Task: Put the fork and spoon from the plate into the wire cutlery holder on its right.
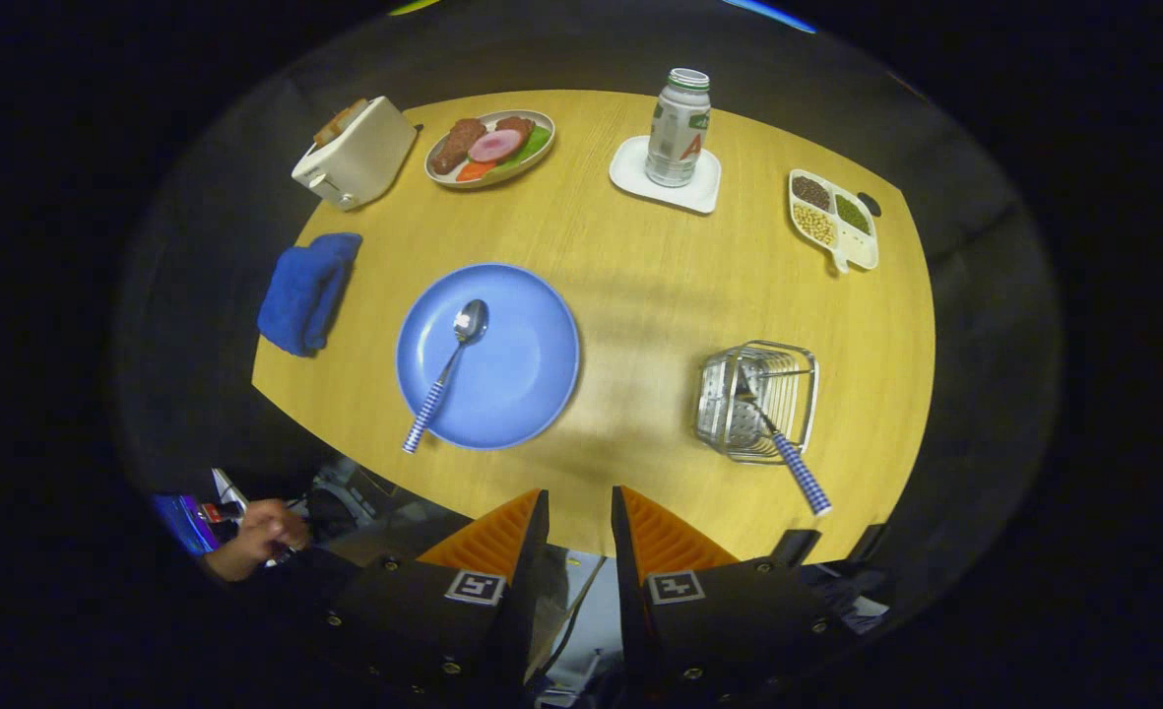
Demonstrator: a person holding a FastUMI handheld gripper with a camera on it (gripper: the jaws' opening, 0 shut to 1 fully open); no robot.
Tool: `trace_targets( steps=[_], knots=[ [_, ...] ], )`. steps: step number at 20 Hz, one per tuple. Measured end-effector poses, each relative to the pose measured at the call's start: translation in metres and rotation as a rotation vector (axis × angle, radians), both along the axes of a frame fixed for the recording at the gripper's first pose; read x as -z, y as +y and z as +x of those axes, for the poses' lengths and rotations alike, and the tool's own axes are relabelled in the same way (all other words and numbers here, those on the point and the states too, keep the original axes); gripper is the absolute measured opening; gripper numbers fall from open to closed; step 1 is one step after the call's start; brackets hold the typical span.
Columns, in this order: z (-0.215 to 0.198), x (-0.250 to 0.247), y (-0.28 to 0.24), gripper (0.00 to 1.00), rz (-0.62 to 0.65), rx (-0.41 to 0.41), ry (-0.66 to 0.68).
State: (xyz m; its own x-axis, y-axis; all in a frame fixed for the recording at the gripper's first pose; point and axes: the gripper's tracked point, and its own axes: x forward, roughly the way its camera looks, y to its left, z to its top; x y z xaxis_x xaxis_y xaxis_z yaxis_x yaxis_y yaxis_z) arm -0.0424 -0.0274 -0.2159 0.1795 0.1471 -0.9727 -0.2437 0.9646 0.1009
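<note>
A blue plate lies on the wooden table, ahead and left of my fingers. A spoon with a blue checked handle rests on it, bowl toward the far side, handle sticking out over the plate's near rim. To the right of the plate stands the wire cutlery holder. A fork with the same checked handle leans in it, handle pointing out toward me. My gripper hovers high above the table's near edge, fingers a small gap apart and holding nothing.
Along the far side sit a white toaster, a dish of food, a can on a white coaster and a divided dish of beans. A blue cloth lies left of the plate. A person's hand shows below the table's near left edge.
</note>
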Motion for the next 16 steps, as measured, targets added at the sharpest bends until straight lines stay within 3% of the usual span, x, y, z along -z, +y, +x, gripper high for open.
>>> trace_targets(
  steps=[4,16],
  knots=[
    [-0.009,0.017,0.044,0.38,0.039,-0.029,0.036],
    [-0.002,0.027,0.103,0.38,0.064,-0.031,0.05]
  ],
)
